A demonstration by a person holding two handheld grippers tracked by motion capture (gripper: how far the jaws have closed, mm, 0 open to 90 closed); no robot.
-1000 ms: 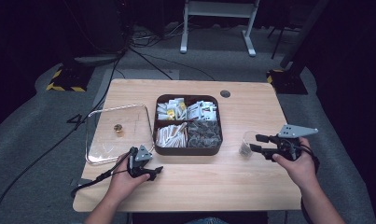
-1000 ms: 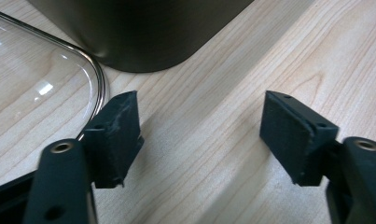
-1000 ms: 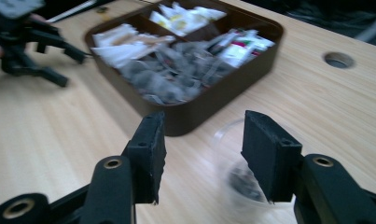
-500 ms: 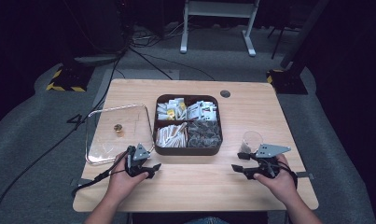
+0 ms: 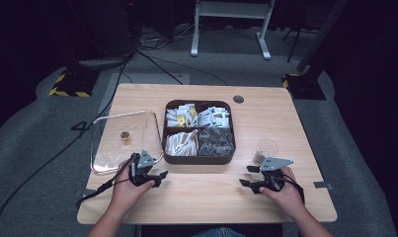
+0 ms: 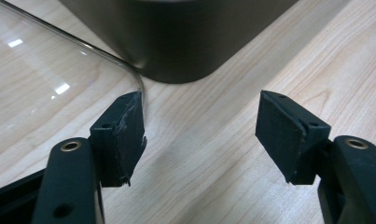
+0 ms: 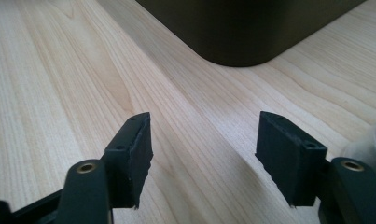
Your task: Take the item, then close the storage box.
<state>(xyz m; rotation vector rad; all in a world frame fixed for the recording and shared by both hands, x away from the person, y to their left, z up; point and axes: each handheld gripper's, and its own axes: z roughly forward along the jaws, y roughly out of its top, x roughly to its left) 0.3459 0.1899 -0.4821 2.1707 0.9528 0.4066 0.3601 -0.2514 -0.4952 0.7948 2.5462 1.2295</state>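
My left gripper lies low over the wooden table near the front left corner of a dark brown compartment box. Its jaws stand open and bare. One jaw sits by the curved rim of a clear glass lid. My right gripper rests just off the box's front right corner. Its jaws have just been opening, with only bare wood between them. A clear cup stands behind and to the right of it, untouched.
The box holds white sachets, paper sticks and dark wrapped pieces. A small gold knob sits on the glass lid. A round grommet marks the table's far side. Bare wood lies between my hands.
My right hand has dropped from beside the cup down to the table and come nearer the front edge, with its jaws wider apart. The cup stays put. The left hand has barely moved.
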